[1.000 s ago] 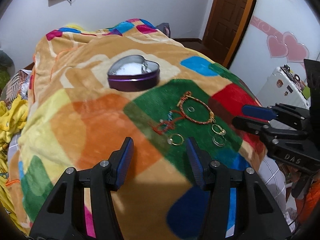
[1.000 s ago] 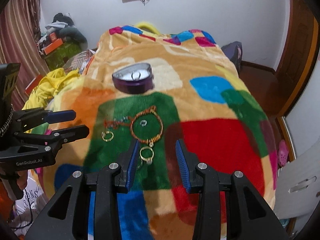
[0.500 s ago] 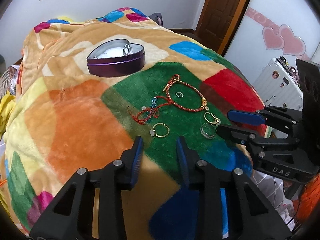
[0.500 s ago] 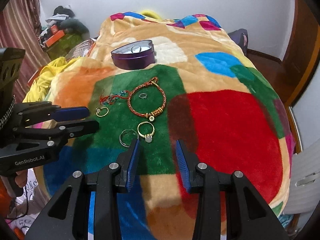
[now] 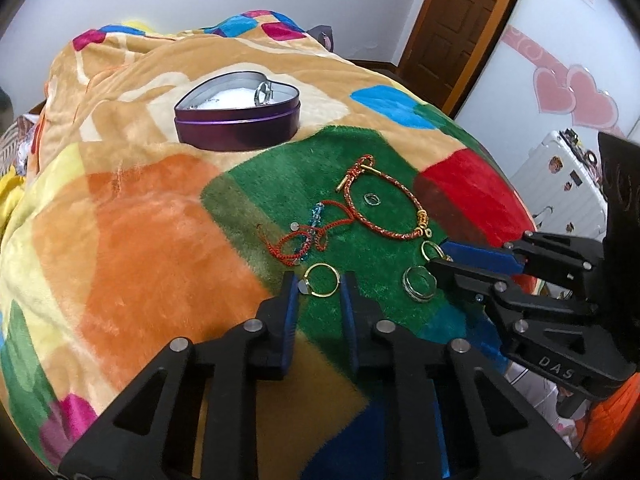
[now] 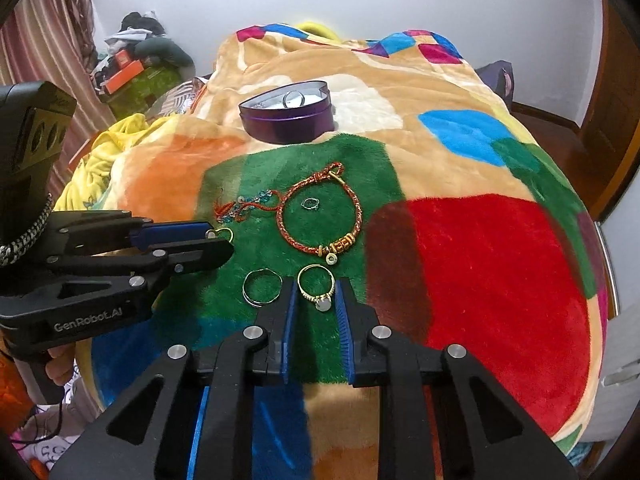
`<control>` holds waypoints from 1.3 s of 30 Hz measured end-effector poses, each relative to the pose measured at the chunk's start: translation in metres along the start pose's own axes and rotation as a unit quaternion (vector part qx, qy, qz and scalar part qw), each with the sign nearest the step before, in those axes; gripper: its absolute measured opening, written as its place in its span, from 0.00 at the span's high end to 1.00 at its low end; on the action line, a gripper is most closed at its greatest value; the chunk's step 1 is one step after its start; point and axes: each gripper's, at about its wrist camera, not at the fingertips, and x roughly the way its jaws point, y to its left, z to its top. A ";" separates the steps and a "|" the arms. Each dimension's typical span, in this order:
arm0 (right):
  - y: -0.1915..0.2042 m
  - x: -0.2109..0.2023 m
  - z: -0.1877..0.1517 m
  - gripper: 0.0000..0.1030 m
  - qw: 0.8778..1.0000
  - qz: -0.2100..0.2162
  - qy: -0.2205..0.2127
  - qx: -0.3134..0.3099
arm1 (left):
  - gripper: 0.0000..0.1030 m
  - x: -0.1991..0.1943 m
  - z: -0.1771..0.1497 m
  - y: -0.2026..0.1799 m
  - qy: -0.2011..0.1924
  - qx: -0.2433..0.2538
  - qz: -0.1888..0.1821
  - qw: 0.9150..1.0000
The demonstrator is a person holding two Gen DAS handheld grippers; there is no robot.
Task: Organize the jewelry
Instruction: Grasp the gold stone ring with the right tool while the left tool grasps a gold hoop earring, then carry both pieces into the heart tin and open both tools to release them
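Plush patchwork blanket point(image 6: 480, 272) is soft, so if you close either claw too shallow the thin rings can tip, sink into the pile or slip out. Left gripper point(image 5: 319, 292) is part open, holding nothing, its fingers straddling the gold stone ring point(image 5: 320, 285). Right gripper point(image 6: 316, 300) likewise brackets the gold gem ring point(image 6: 317, 286), empty; the silver band point(image 6: 261, 287) lies just left, and the purple heart tin point(image 6: 287, 117) sits well beyond.

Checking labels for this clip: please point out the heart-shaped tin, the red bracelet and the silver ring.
heart-shaped tin point(image 5: 240, 136): left wrist view, purple side wall.
red bracelet point(image 6: 286, 230): right wrist view, left side of the braided loop.
silver ring point(image 6: 252, 300): right wrist view, near-left part of the band.
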 end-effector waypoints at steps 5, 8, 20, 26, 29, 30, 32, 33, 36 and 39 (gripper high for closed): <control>0.000 -0.004 0.002 0.83 1.000 -0.001 -0.007 0.003 | 0.80 -0.006 0.000 -0.001 -0.004 0.003 0.004 1.000; -0.001 -0.009 0.005 0.83 1.000 -0.002 -0.014 0.007 | 0.80 -0.012 0.001 0.000 -0.011 0.001 0.004 1.000; -0.003 -0.033 0.031 0.83 0.998 -0.021 -0.066 0.012 | 0.80 -0.046 0.018 0.003 -0.063 0.003 0.019 0.998; 0.001 -0.039 0.047 0.83 0.996 -0.025 -0.088 0.008 | 0.80 -0.056 0.029 0.009 -0.082 0.000 0.029 0.996; 0.003 -0.044 0.054 0.83 0.995 -0.025 -0.099 0.004 | 0.80 -0.060 0.035 0.012 -0.092 -0.001 0.032 0.995; 0.004 -0.045 0.057 0.83 0.994 -0.025 -0.104 0.003 | 0.80 -0.062 0.037 0.013 -0.095 0.000 0.034 0.995; 0.006 -0.046 0.063 0.83 0.993 -0.024 -0.111 0.000 | 0.80 -0.065 0.042 0.015 -0.103 0.000 0.036 0.994; 0.007 -0.047 0.065 0.83 0.993 -0.023 -0.114 -0.001 | 0.80 -0.066 0.043 0.016 -0.106 -0.001 0.037 0.994; 0.010 -0.048 0.074 0.83 0.992 -0.022 -0.125 -0.006 | 0.80 -0.071 0.050 0.020 -0.117 -0.003 0.040 0.992; 0.013 -0.050 0.083 0.83 0.990 -0.019 -0.136 -0.011 | 0.80 -0.075 0.056 0.024 -0.127 -0.004 0.044 0.991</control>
